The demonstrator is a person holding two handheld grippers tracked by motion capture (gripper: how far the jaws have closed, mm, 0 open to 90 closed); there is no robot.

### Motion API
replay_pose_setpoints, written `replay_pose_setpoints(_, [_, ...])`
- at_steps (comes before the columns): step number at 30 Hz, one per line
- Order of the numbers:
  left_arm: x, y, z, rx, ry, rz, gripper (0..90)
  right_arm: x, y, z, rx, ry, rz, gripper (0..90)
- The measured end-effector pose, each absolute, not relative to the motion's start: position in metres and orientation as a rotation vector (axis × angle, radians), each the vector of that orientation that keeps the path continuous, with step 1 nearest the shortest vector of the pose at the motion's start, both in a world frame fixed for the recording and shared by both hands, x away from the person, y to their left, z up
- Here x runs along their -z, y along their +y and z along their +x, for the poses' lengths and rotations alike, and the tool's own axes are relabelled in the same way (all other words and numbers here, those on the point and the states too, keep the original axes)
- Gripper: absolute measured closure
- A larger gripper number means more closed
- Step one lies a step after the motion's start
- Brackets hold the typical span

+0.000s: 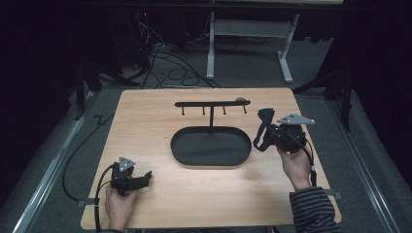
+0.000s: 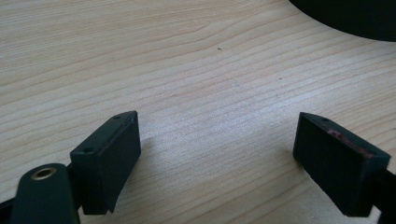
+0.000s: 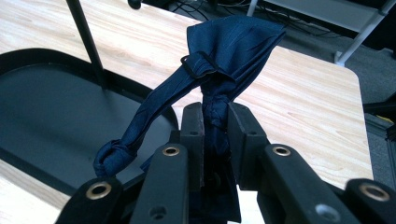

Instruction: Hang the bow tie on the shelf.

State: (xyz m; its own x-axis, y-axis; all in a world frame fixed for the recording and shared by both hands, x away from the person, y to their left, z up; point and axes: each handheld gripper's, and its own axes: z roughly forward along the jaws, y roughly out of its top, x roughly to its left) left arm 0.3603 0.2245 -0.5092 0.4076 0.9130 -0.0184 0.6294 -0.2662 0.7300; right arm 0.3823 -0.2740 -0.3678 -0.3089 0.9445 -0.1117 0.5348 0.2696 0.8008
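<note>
Navy cloth pinched in the right gripper beside the tray.

The dark blue cloth [image 3: 219, 56] sits clamped between the jaws of the right gripper [image 3: 215, 122], bunched above them, with a knotted strip hanging down over the rim of the black oval tray [image 3: 28, 60]. The tray's hook stand [image 1: 212, 104] rises just beyond. The left gripper [image 2: 219, 158] rests low on the tabletop [image 2: 187, 70], jaws wide apart and holding nothing.

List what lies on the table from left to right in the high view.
left gripper → black oval tray with its hook stand → dark blue fabric → right gripper clamping it.
</note>
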Motion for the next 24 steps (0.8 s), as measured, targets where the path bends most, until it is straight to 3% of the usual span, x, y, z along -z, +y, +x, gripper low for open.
replay_pose_setpoints(24, [0.509, 0.224, 0.36, -0.546, 1.308, 1.999, 15.5, 0.343, -0.254, 0.396, -0.909, 1.866, 1.254, 78.5])
